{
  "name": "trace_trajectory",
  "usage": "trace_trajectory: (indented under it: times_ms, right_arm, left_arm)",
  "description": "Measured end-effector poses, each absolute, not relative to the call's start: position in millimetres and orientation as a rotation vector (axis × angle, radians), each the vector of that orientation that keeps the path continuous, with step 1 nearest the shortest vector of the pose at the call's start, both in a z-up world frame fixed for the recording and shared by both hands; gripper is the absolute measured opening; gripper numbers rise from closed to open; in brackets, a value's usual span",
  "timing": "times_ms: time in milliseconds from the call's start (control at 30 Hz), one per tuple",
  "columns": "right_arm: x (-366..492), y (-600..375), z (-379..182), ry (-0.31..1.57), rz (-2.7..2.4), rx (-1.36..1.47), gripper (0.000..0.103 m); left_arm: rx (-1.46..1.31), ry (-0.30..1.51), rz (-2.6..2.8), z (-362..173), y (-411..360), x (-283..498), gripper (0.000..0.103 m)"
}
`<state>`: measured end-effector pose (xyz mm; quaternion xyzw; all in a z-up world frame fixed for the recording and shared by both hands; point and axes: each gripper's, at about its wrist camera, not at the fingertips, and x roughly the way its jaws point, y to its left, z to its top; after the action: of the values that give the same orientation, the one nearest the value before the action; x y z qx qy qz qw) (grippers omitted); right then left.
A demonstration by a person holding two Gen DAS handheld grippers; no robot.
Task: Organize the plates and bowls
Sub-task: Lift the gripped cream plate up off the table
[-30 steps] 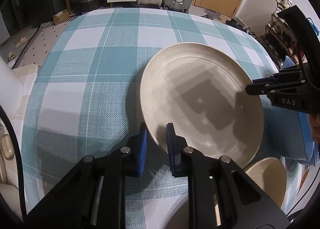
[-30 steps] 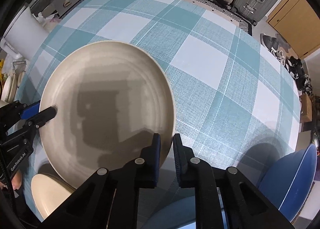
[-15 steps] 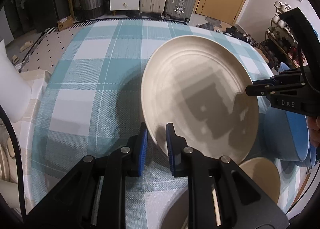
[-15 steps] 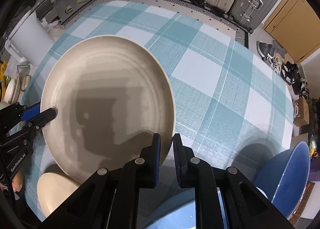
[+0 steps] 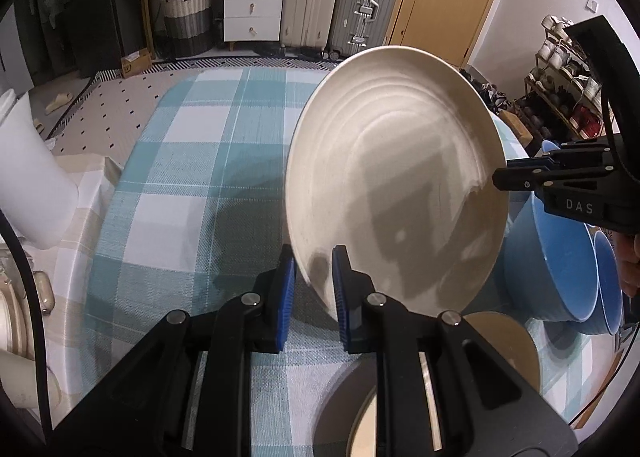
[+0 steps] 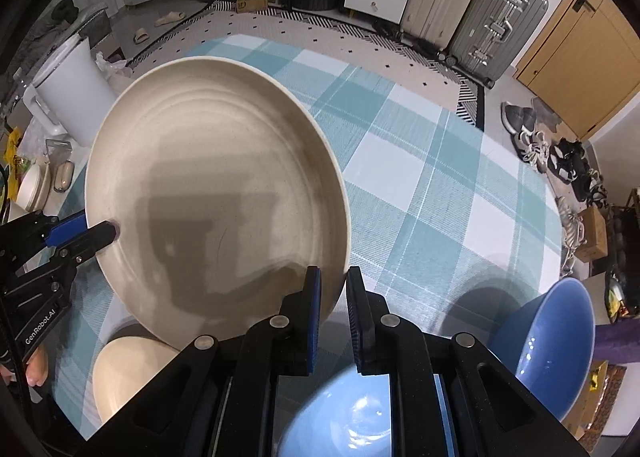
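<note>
The left gripper (image 5: 313, 273) is clamped on the near-left rim of the large cream plate (image 5: 400, 193), its blue pads nearly together with only the rim between them; the right gripper (image 6: 332, 293) pinches the opposite rim the same way, jaws almost closed on the plate's edge. Held between the two, the plate hangs tilted above the checked tablecloth (image 6: 420, 185), clear of the cloth, with its shadow falling on the cloth below. In the left wrist view the right gripper's tips (image 5: 508, 179) show on the plate's right edge. Just below the plate's near edge lies a smaller cream plate (image 6: 128, 377) on the cloth. To the plate's right sit the blue bowls (image 5: 560, 257), close to its rim, and in the right wrist view one blue bowl (image 6: 548, 341) stands to the right of the plate and another (image 6: 340, 421) lies right under the fingers. Beyond the plate the cloth is bare out to the table's far edge, and to its left a white container (image 5: 32, 185) stands off the table
</note>
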<state>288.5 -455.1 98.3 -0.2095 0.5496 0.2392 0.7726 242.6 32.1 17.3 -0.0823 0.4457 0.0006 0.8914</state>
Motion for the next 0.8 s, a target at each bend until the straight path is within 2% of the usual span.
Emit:
trace_trajectory:
  times_ms: [800]
  right_arm:
    - [230.0,-471.3,164.6,1.095,0.532,-0.43,0.013]
  left_arm:
    - [-0.155,0.814,-0.011,93.7,15.1,159.2,0.015]
